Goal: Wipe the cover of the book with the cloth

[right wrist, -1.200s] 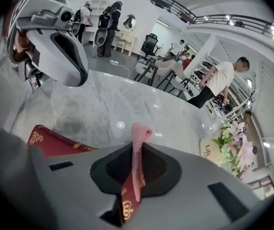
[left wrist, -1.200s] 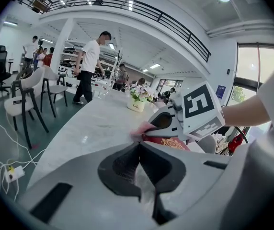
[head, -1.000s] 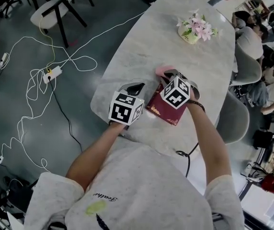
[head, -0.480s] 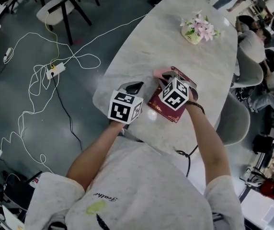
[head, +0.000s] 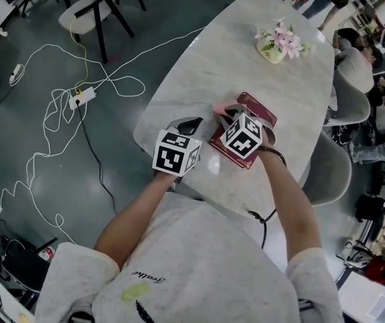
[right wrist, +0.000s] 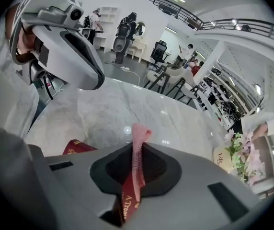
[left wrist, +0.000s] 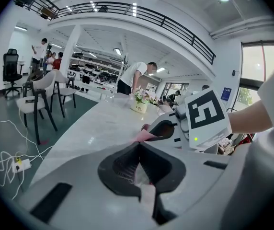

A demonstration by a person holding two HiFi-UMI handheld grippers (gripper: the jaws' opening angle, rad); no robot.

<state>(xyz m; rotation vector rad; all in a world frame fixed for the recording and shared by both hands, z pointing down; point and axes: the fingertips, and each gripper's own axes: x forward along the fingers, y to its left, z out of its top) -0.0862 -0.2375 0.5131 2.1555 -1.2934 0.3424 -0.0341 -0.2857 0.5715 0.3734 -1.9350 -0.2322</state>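
A dark red book (head: 256,110) with gold print lies on the marble table (head: 246,52) near its front edge. My right gripper (head: 227,113) hovers over the book's cover, shut on a pink cloth (head: 221,108). In the right gripper view the cloth (right wrist: 138,152) stands pinched between the jaws, with the book (right wrist: 77,147) below. My left gripper (head: 191,123) is just left of the book, jaws shut with nothing clearly between them. In the left gripper view, the cloth (left wrist: 143,136) shows beyond the left gripper (left wrist: 138,145).
A pot of pink flowers (head: 278,42) stands at the table's far end. White chairs (head: 327,167) sit along the right side, with people beyond. On the floor to the left lie white cables and a power strip (head: 78,99), and dark-legged chairs (head: 91,12) stand there.
My right gripper has slid with the cloth toward the book's near end, so more of the far cover shows. The left gripper has barely moved.
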